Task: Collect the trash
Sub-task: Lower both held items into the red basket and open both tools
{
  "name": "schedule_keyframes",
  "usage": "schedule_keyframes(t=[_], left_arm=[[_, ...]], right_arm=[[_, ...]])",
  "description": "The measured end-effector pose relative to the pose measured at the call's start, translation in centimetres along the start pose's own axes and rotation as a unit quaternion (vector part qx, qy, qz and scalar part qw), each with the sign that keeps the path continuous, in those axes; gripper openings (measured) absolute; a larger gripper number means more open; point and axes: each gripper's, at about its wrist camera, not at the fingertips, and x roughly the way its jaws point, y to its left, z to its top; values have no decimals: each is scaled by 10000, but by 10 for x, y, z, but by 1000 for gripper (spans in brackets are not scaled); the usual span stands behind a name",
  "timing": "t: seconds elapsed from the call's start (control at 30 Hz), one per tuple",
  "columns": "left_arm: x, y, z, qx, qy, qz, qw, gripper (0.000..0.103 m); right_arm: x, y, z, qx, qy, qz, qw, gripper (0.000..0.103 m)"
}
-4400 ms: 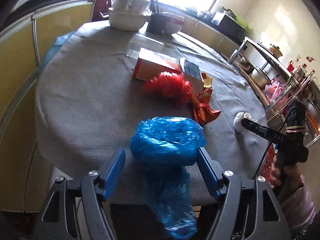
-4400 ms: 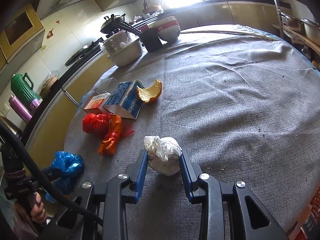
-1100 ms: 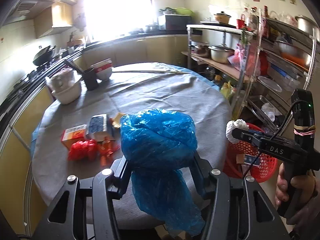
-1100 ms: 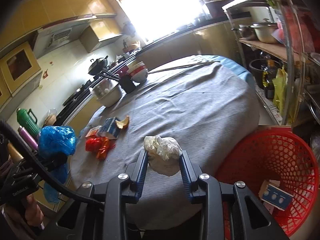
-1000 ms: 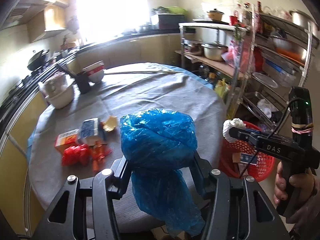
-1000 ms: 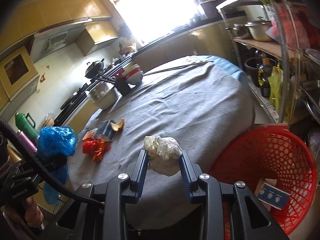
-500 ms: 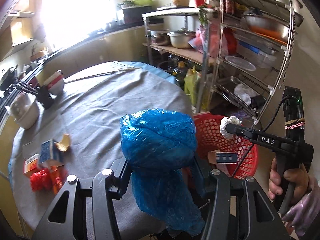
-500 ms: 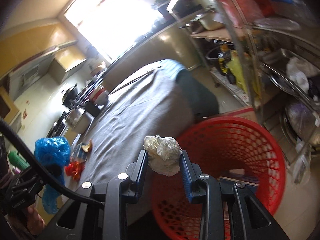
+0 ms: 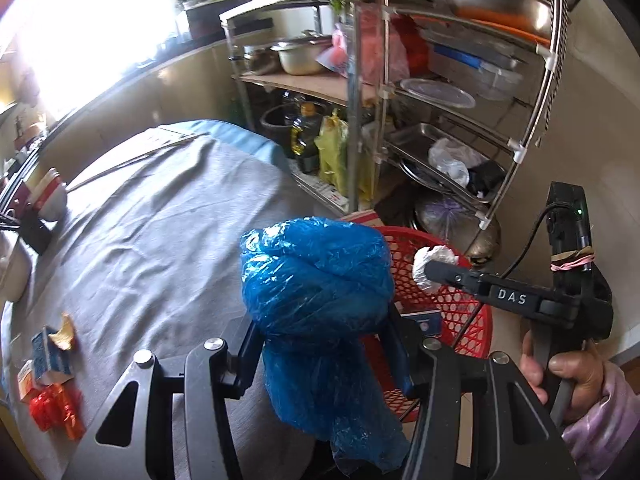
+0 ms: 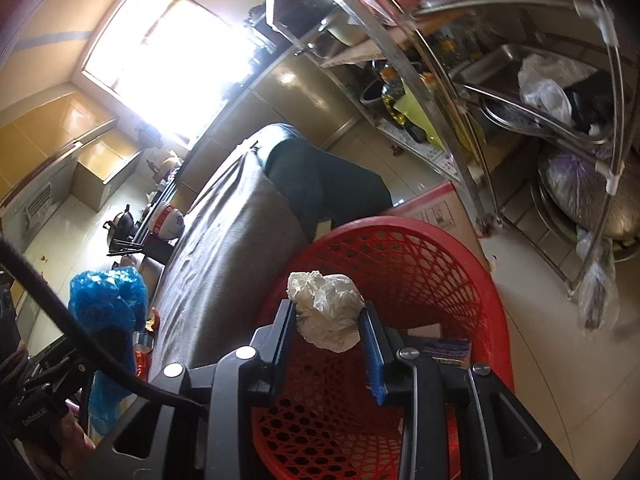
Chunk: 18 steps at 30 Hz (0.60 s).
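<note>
My left gripper (image 9: 320, 344) is shut on a crumpled blue plastic bag (image 9: 316, 280), held in the air beside the table, with its tail hanging down. My right gripper (image 10: 326, 332) is shut on a white crumpled paper wad (image 10: 326, 312) and holds it above the red mesh basket (image 10: 400, 256) on the floor. The basket (image 9: 452, 300) also shows in the left wrist view, behind the blue bag, with the right gripper (image 9: 430, 270) over it. A small box (image 10: 448, 346) lies inside the basket.
The round table with a grey cloth (image 9: 152, 216) holds a red bag (image 9: 56, 408), cartons (image 9: 46, 356) and an orange peel (image 9: 66, 332) at its left edge. A metal shelf rack (image 9: 420, 92) with pots stands right behind the basket. Bowls (image 9: 48, 200) sit at the table's far side.
Both grippers have swung away from the table toward the red basket. The right gripper now holds the paper wad over the basket's opening; the left still holds the blue bag.
</note>
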Motion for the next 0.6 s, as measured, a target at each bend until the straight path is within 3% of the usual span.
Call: schedule_keyframes(t=[0.47,0.53,0.6], left_arm=[[20,-3,-15,70,294,-57,9995,63],[19,1,-17,19,276,-46,9996,66],[18,4,-18,-39,248,-62,9997,67]], right_arm=[[16,-21,-3,451,294,83,9985,40],[16,-21,-3,464,297,74,9985,60],[15,-18,-4,444,252,62,9987,63]])
